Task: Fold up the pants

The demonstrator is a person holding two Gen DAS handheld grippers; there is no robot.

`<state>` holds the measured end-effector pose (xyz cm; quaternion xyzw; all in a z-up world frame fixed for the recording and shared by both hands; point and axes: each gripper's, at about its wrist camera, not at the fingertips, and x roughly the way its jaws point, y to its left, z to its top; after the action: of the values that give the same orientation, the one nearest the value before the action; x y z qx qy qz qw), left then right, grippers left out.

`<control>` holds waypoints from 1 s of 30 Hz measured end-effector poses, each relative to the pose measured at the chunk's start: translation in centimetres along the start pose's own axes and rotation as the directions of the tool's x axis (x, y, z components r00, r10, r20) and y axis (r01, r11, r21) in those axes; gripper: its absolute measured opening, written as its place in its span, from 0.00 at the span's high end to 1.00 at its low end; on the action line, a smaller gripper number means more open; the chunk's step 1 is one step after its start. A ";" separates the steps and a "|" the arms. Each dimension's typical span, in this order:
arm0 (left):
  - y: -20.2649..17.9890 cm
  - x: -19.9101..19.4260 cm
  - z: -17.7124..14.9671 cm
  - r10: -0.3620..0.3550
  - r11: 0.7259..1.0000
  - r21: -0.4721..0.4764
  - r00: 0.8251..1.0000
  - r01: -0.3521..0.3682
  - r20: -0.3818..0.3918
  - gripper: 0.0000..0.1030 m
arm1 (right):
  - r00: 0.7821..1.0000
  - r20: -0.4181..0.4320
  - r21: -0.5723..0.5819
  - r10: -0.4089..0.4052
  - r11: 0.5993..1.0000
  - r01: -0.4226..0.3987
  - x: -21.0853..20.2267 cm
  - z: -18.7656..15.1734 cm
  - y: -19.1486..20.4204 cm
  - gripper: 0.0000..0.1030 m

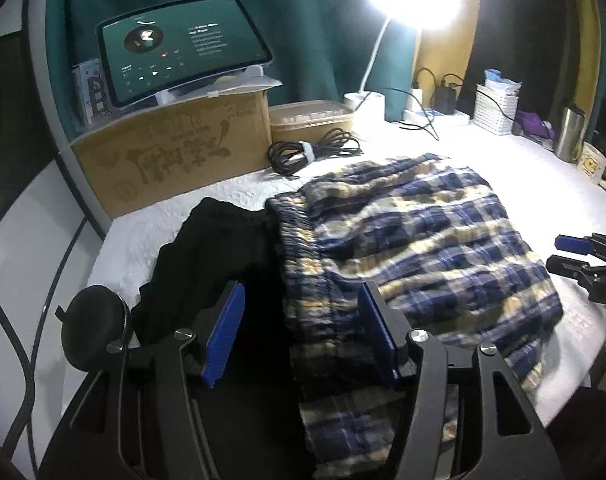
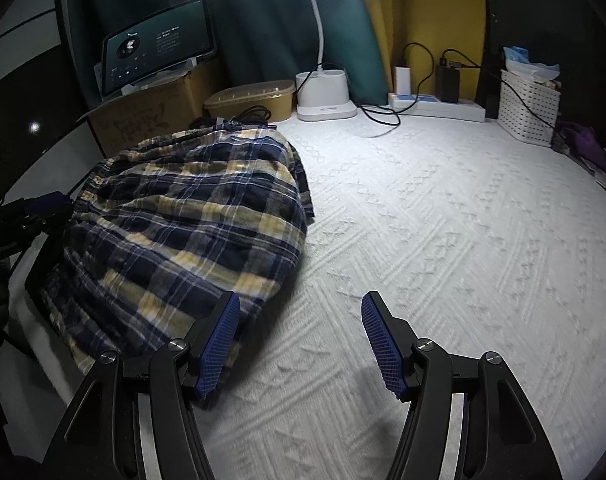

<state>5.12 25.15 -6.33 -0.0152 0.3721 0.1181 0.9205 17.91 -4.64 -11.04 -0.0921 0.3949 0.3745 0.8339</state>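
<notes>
Blue, yellow and white plaid pants [image 1: 415, 240] lie folded in a rounded heap on the white textured cover [image 2: 443, 240]; they also show in the right wrist view [image 2: 183, 220]. Their waistband end drapes down between my left gripper's [image 1: 303, 332] open fingers, not clamped. A black garment [image 1: 207, 264] lies left of the pants. My right gripper [image 2: 301, 340] is open and empty, its left finger just beside the pants' near right edge. It shows at the right edge of the left wrist view [image 1: 571, 256].
At the back stand a cardboard box [image 1: 175, 152] with a tablet [image 1: 183, 64] on it, a lidded tub [image 1: 311, 120], a coiled black cable [image 1: 315, 152], a lamp base [image 2: 325, 96], a power strip [image 2: 435, 104] and a white basket [image 2: 529, 108]. A flask [image 1: 569, 132] and mug [image 1: 595, 164] stand far right.
</notes>
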 end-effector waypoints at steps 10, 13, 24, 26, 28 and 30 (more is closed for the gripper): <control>-3.3 -1.9 0.0 -0.030 0.998 0.048 0.999 0.028 0.024 0.42 | 0.999 0.037 0.036 -0.037 0.999 0.036 -3.2 -1.7 -2.0 0.37; -4.5 -2.4 0.5 -0.050 0.997 0.066 0.998 0.048 0.041 0.42 | 0.997 0.050 0.050 -0.051 0.998 0.049 -4.2 -2.2 -2.7 0.37; -10.1 -3.0 1.4 -0.137 0.983 0.133 0.989 0.128 0.061 0.42 | 0.988 0.104 0.122 -0.112 0.988 0.099 -8.4 -3.9 -5.9 0.37; -11.1 -3.1 1.5 -0.149 0.980 0.141 0.987 0.139 0.064 0.42 | 0.986 0.113 0.132 -0.121 0.986 0.106 -9.0 -4.2 -6.3 0.37; -12.2 -3.3 1.6 -0.161 0.978 0.149 0.984 0.148 0.077 0.42 | 0.984 0.120 0.141 -0.133 0.983 0.116 -9.7 -4.6 -6.7 0.37; -13.1 -3.5 1.6 -0.174 0.975 0.157 0.981 0.159 0.090 0.42 | 0.981 0.127 0.147 -0.144 0.981 0.125 -10.3 -4.8 -7.0 0.37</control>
<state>6.76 11.84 -3.54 0.0285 0.3292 0.0130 0.9437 15.78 -17.38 -7.77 -0.0346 0.3548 0.2942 0.8868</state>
